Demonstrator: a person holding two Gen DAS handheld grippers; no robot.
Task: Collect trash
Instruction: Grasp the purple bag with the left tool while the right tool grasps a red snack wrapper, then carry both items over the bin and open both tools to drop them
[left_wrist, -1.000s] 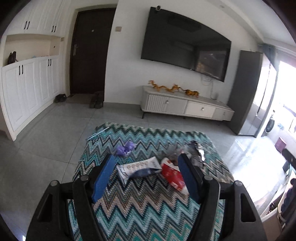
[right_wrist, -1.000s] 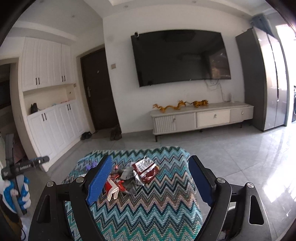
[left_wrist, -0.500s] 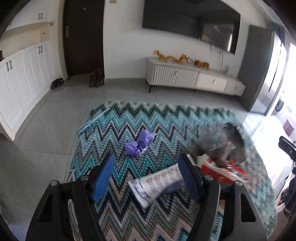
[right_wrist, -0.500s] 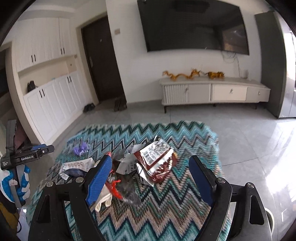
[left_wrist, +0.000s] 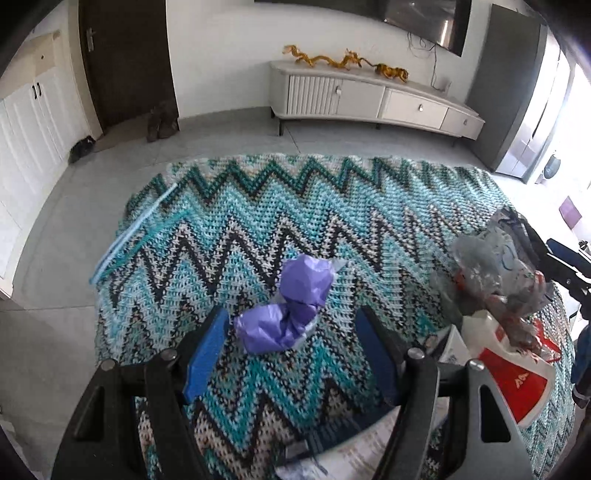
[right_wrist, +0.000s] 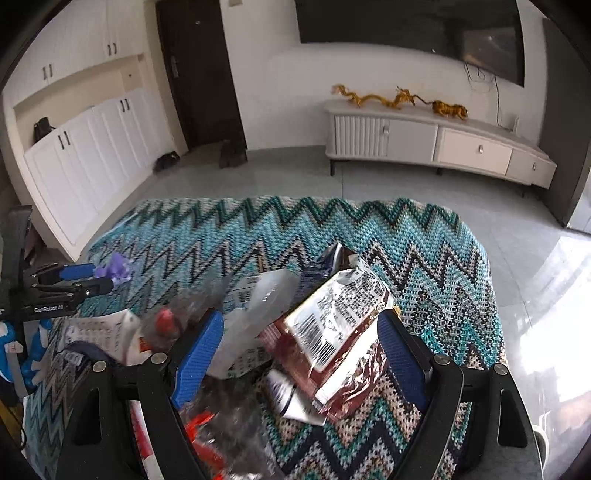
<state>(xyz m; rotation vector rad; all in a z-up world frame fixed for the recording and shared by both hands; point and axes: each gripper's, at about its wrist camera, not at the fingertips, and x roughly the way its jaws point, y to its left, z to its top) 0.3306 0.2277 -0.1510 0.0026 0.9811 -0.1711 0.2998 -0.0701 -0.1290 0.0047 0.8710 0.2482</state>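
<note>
Between the spread left gripper (left_wrist: 291, 354) fingers lies a purple wrapper (left_wrist: 291, 314).

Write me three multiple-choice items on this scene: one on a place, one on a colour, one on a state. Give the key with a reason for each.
1. Where does the crumpled wrapper by the left gripper lie?
A. on the zigzag rug
B. on the bare tile floor
C. on the TV cabinet

2. What colour is that crumpled wrapper?
A. red
B. purple
C. yellow

3. How does the right gripper stand?
A. shut on the dark red foil packet
B. shut and empty
C. open, with the packet between its fingers

Key: 1 A, rug pattern shows all round it. 2 B, it is plainly purple in the left wrist view. 3 C, the blue pads stand wide apart, neither visibly pressing the packet.
</note>
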